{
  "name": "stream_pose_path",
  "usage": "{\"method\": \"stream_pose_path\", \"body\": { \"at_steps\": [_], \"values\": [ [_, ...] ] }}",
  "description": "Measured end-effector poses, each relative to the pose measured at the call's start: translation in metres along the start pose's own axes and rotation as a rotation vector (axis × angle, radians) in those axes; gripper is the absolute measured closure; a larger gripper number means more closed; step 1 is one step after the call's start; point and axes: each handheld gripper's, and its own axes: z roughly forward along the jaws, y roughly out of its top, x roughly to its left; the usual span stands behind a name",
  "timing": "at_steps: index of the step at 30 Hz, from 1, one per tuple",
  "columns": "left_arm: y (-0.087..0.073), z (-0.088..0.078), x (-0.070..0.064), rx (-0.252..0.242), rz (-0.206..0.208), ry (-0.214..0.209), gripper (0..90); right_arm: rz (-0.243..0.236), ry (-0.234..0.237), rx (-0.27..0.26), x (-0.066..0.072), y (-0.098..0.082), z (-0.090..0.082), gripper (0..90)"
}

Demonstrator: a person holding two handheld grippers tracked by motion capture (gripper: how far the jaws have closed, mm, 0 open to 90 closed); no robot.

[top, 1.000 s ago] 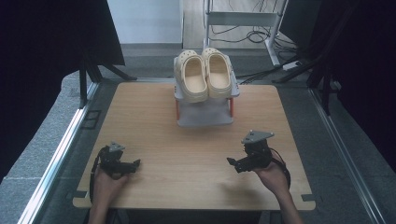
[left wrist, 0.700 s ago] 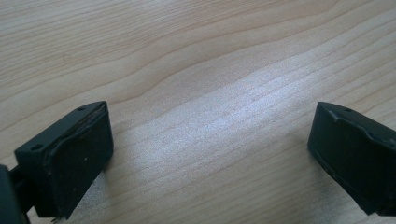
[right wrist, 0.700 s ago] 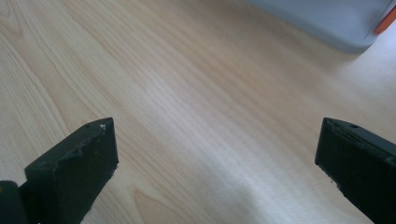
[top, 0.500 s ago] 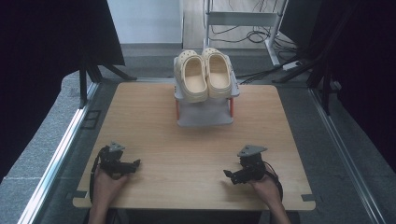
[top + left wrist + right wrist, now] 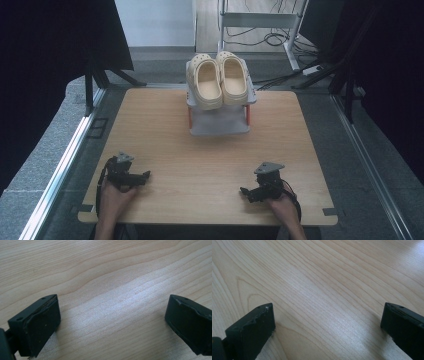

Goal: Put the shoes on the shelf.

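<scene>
Table: a light wooden table (image 5: 210, 150) is filling the middle of the high view, with grey floor around it.
Rack: a small grey shoe rack (image 5: 218, 119) with red posts is standing at the far middle of the table, near its far edge.
Shoes: a pair of cream clogs (image 5: 217, 80) is lying side by side on the rack's top shelf, the two touching or nearly so, toes pointing to the far side.
Left gripper: the left gripper (image 5: 145, 175) is resting low at the near left of the table, held by the person's left hand (image 5: 116, 194), jaws pointing right toward the table's middle.
Left gripper state: in the left gripper view its jaws are standing wide apart over bare wood, grasping nothing (image 5: 112, 322).
Right gripper: the right gripper (image 5: 244, 191) is sitting at the near right of the table, in the right hand (image 5: 281, 204), jaws pointing left; a grey three-cornered plate (image 5: 269, 167) is showing on top.
Right gripper state: released, jaws spread wide over bare wood grain (image 5: 328, 326).
Spacing: both grippers are lying well apart from each other and from the rack.
</scene>
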Motion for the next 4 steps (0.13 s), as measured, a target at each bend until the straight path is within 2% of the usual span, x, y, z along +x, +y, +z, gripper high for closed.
{"method": "stream_pose_path", "body": {
  "at_steps": [4],
  "values": [
    [-0.0001,0.0000,0.0000,0.000,0.000,0.001,0.2,-0.002,-0.001,0.001,0.0004,-0.0007,0.0001,0.0]
  ]
}}
